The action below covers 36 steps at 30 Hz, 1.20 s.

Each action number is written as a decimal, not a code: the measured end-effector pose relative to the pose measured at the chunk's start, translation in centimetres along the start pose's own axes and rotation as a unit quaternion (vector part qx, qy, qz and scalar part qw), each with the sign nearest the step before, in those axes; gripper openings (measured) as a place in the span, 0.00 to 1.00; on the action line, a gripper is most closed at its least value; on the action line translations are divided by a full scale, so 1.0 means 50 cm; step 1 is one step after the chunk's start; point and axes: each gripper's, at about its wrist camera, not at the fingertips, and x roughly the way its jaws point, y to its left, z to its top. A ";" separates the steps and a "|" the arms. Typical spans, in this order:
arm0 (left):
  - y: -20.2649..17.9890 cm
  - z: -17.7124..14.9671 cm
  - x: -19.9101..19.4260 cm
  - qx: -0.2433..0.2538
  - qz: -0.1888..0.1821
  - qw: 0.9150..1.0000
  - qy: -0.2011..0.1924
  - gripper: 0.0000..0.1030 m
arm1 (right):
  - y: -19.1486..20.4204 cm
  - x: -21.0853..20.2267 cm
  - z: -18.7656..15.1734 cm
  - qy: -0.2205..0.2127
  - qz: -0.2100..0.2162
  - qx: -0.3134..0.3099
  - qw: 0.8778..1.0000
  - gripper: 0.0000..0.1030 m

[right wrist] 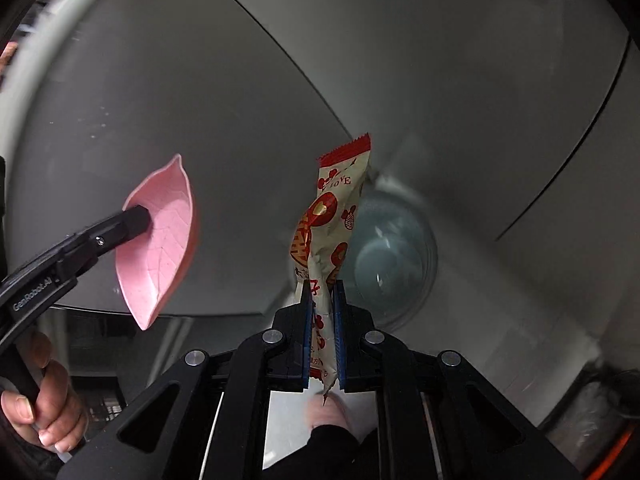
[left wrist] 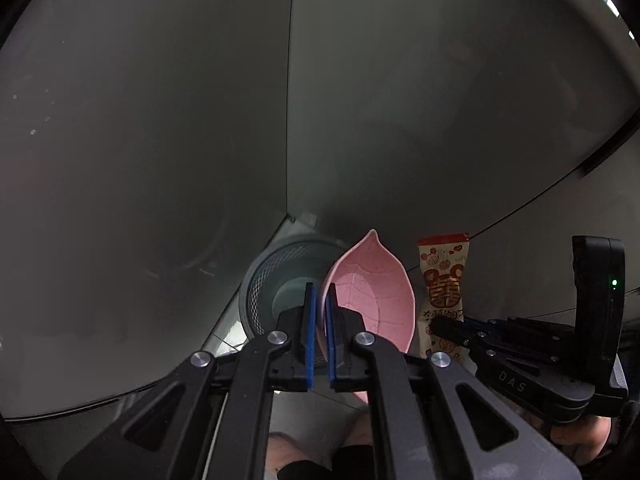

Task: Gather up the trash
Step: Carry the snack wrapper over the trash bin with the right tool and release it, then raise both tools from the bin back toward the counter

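Red-and-cream snack wrapper point(right wrist: 326, 240) is hanging upright in the air, and we are pinching its lower part between the blue pads of the right gripper point(right wrist: 323, 308), jaws pressed nearly together on the crinkled film. We judge it is being held by one end so that it can drop cleanly once the pads part. Below and just beyond it in the right wrist view, a grey mesh wastebasket point(right wrist: 394, 256) is standing on the floor beside the corner where the grey surfaces meet, its mouth facing up toward the wrapper. In the left gripper point(left wrist: 319, 304) we are clamping the rim of a pink leaf-shaped dish point(left wrist: 360, 296), tilted on edge, apparently so anything lying in it could slide toward the same basket; we cannot tell whether it is holding any scraps. A hand point(right wrist: 44, 412) is gripping the left tool's handle.
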 end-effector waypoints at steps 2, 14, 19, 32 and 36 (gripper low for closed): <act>0.015 -0.022 0.090 -0.001 0.001 1.000 0.007 0.05 | -0.035 0.084 -0.010 0.012 -0.006 0.001 1.000 0.09; 0.072 -0.089 0.379 0.012 0.023 0.999 0.024 0.06 | -0.137 0.348 -0.023 0.026 0.001 0.042 0.999 0.10; 0.095 -0.098 0.410 0.002 0.020 0.999 0.035 0.10 | -0.130 0.382 -0.022 0.032 -0.006 0.049 0.998 0.13; 0.095 -0.095 0.348 -0.012 0.035 0.999 0.018 0.52 | -0.103 0.319 -0.040 0.022 -0.018 0.069 0.997 0.17; 0.097 -0.089 0.265 -0.017 0.038 0.999 0.021 0.52 | -0.083 0.223 -0.050 0.023 -0.023 0.076 0.997 0.17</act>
